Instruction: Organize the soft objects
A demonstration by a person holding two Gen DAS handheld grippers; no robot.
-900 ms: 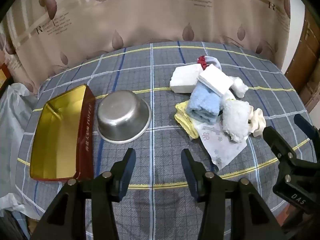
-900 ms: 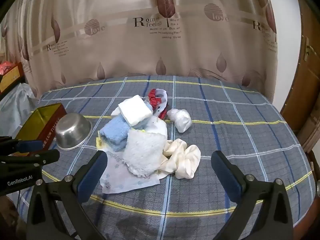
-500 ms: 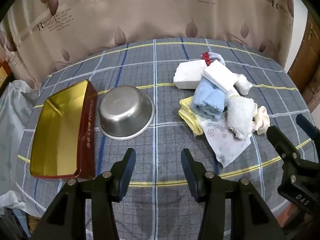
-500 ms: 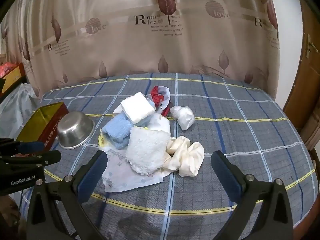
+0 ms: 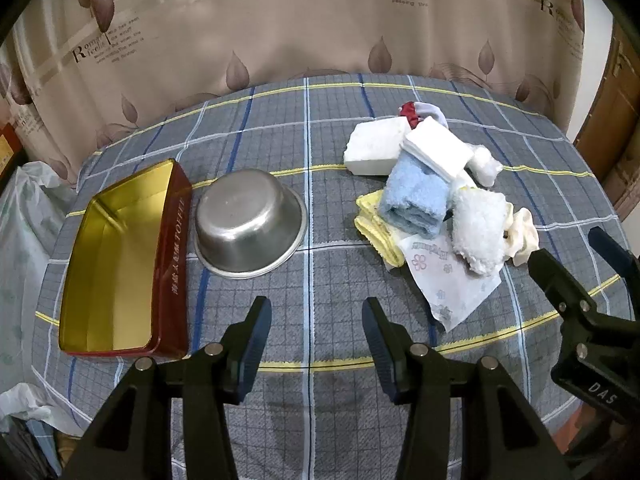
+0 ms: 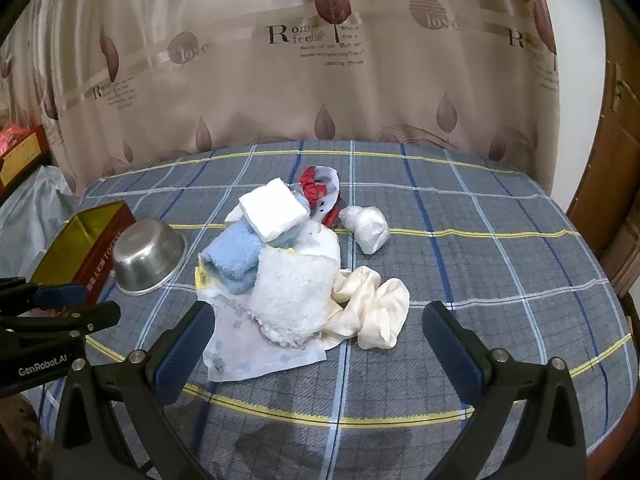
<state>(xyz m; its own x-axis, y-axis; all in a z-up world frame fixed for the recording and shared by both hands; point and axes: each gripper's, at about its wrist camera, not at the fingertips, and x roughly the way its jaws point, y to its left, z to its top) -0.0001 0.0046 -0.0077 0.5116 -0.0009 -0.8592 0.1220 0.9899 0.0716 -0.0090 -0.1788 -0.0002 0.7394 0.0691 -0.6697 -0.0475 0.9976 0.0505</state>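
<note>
A heap of soft things lies on the plaid table: a blue towel (image 5: 416, 200) (image 6: 234, 258), a fluffy white cloth (image 5: 478, 230) (image 6: 294, 294), a white folded pad (image 5: 438, 148) (image 6: 274, 210), a cream scrunchie (image 6: 374, 308), a yellow cloth (image 5: 376, 226), a printed tissue pack (image 5: 448, 280) and a red-and-white sock (image 6: 320, 192). My left gripper (image 5: 316, 332) hangs open over bare cloth, left of the heap. My right gripper (image 6: 318, 344) stands wide open just in front of the heap, nothing between its fingers.
An open gold-lined red tin (image 5: 116, 260) (image 6: 86, 236) and a steel bowl (image 5: 250, 222) (image 6: 150, 256) sit left of the heap. A white bundle (image 6: 366, 228) lies behind it. A patterned curtain (image 6: 320, 60) hangs behind the table. A white bag (image 5: 20, 220) sits off the left edge.
Both views have shifted slightly: the table and the heap sit a little lower in the frames than before. Neither gripper's opening has visibly altered, and nothing was taken hold of.
</note>
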